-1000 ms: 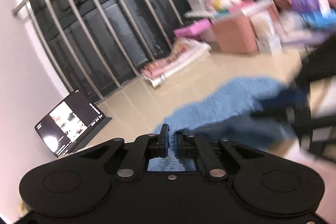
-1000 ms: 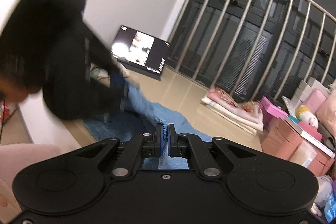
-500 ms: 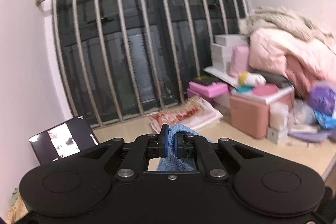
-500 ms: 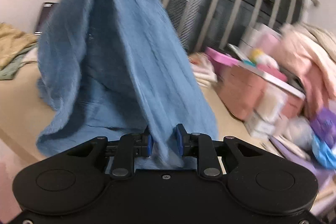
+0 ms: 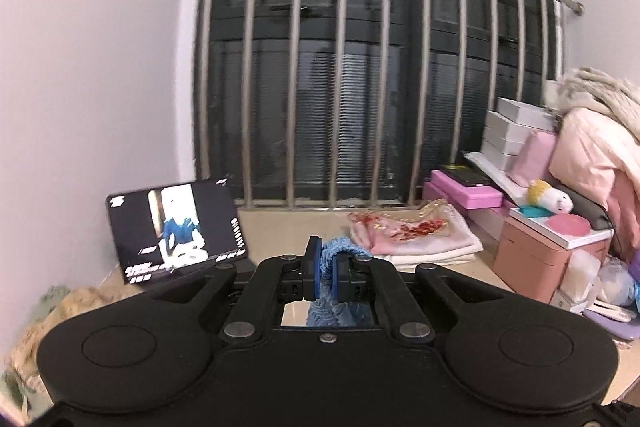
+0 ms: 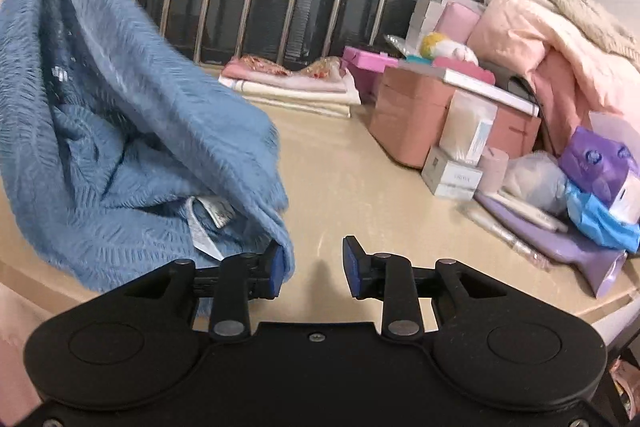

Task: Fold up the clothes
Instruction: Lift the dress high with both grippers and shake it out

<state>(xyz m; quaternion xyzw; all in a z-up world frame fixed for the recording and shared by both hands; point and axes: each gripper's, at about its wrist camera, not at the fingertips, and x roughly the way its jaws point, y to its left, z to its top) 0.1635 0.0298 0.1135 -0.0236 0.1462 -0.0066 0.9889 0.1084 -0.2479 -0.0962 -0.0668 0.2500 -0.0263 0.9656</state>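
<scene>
Overhead, railing [image 5: 360,67] backs beige floor [image 6: 360,187]; left tool [image 5: 327,273] grips blue garment [image 6: 120,131], right tool [image 6: 312,273] wide; labels illegible.

Laptop [image 5: 176,227] open by railing [image 5: 360,67] — pink boxes [image 6: 412,115] stacked right.

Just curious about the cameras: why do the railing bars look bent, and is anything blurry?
Left view: the fisheye lens bows the railing, and a lamp glares in the dark glass. Right view: the blue sweater is smeared by motion, while the boxes are sharp.

Blue ribbed garment [image 6: 120,115]; pink box [image 6: 412,111].
</scene>
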